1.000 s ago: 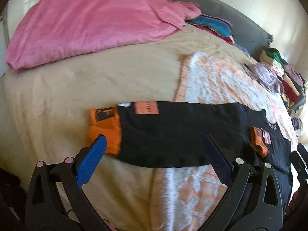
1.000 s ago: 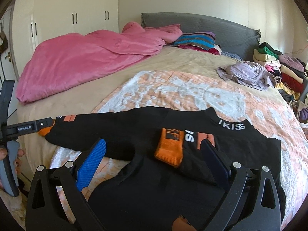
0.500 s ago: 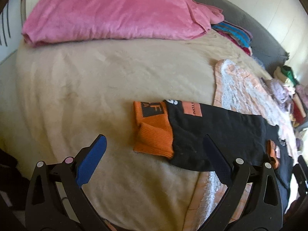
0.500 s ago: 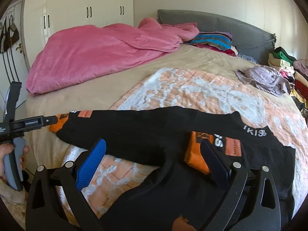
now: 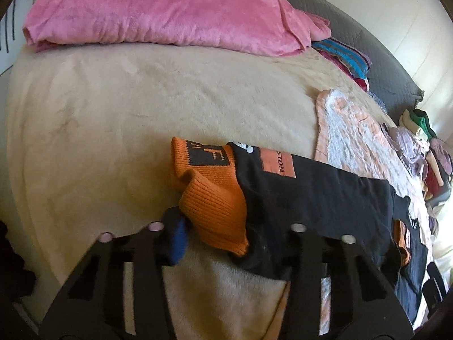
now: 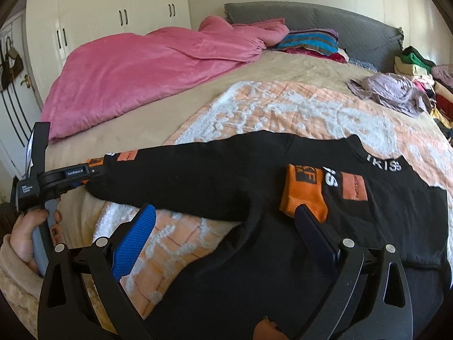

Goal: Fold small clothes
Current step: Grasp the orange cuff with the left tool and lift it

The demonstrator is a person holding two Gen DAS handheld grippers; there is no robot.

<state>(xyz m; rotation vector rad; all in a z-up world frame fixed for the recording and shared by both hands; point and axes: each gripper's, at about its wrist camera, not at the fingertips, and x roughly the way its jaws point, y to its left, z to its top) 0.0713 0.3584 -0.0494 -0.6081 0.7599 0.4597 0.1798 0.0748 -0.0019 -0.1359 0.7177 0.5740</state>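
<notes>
The black sweatshirt (image 6: 254, 198), laid flat at lower centre, has just had its orange cuff (image 5: 218, 212) pinched at lower centre by the closing left gripper (image 5: 215, 238), readying the sleeve fold, while the right gripper (image 6: 223, 232) is held spread above it.

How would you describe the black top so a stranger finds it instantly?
On the bed, find the peach-and-white quilt nearest the cameras. The black top lies spread there, one sleeve reaching onto the beige cover. Only it has orange cuffs and white lettering.
</notes>
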